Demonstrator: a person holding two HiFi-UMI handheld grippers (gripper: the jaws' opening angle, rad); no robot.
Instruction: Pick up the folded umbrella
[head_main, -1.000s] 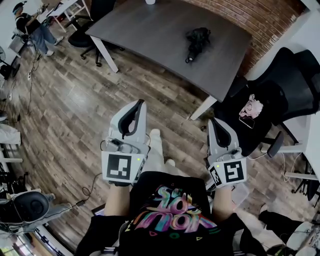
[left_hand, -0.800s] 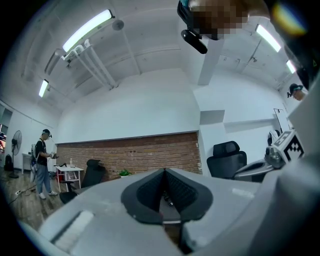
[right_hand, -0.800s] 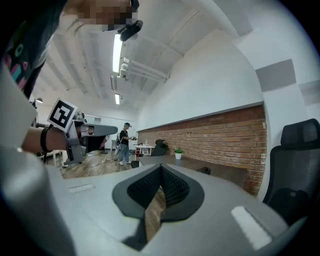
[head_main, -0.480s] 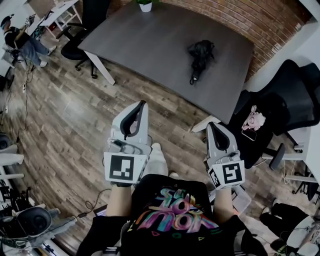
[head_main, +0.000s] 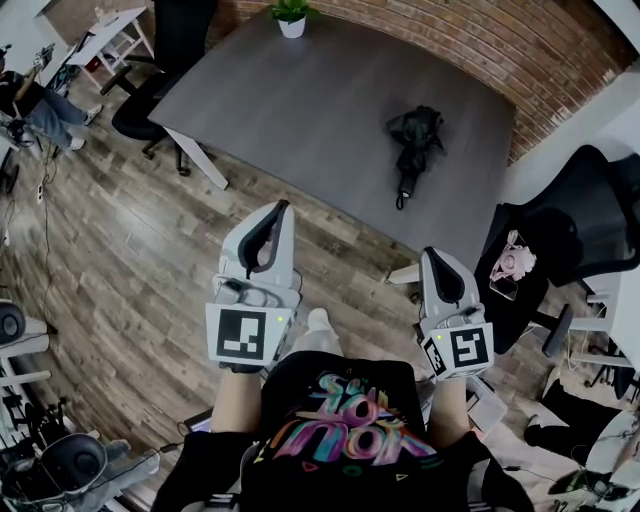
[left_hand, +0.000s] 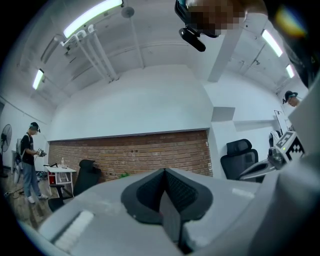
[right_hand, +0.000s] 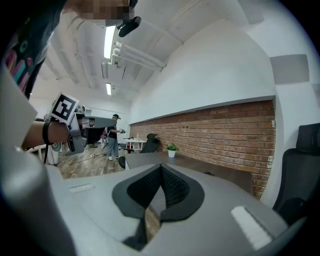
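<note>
The left hand-held gripper (head_main: 280, 210) and right hand-held gripper (head_main: 432, 258) are both clenched, empty. The folded umbrella (head_main: 415, 135) lies on the counter (head_main: 300, 100), well apart.

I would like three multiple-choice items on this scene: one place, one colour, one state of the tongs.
1. Where does the black folded umbrella lie? A in a basket; B on the dark grey table; C on a hook.
2. What colour is the pot of the small green plant? A white; B red; C blue.
3. How do the right tongs stand? A wide open; B shut on the umbrella; C shut and empty.
Key: 1 B, it rests on the tabletop; 2 A, the pot is white; 3 C, they meet with nothing between.
</note>
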